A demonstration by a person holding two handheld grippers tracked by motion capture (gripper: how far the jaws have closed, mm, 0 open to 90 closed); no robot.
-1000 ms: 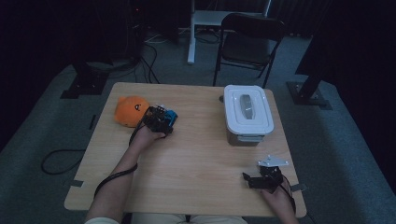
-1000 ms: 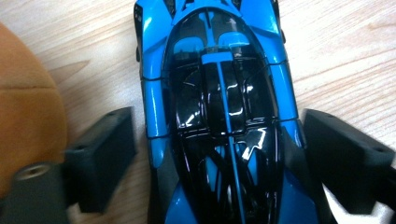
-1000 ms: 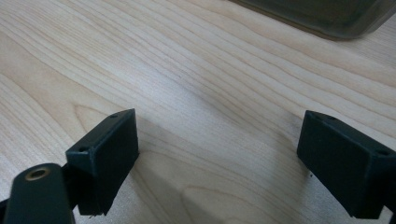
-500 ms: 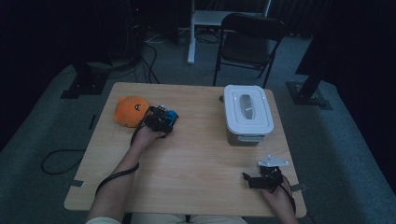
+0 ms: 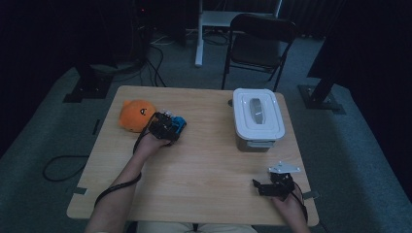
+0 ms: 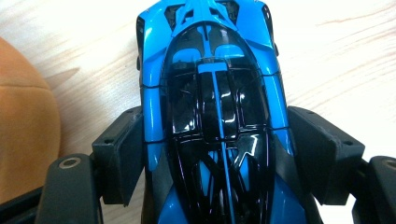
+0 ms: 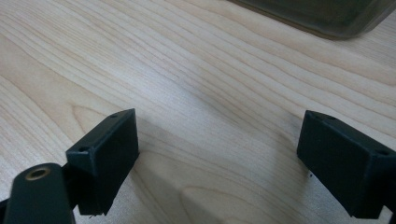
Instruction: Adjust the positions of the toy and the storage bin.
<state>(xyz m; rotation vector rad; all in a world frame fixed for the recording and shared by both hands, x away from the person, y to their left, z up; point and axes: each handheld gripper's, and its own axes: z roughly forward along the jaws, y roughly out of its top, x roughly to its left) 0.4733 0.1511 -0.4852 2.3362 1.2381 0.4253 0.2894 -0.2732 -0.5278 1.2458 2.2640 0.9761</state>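
Closed within the last second: left gripper [image 6: 217, 154] clamped on blue toy car [image 6: 212, 93] beside orange plush [image 5: 137, 115]; lift pending; right gripper [image 7: 219, 158] apart, idle.

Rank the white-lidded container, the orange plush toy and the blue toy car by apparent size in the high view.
1. White-lidded container
2. Orange plush toy
3. Blue toy car, partly hidden by the left gripper, so its full size is unsure.

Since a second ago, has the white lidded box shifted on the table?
No. The white lidded box sits at the same spot near the table's far right edge in the high view, same gap to that edge.
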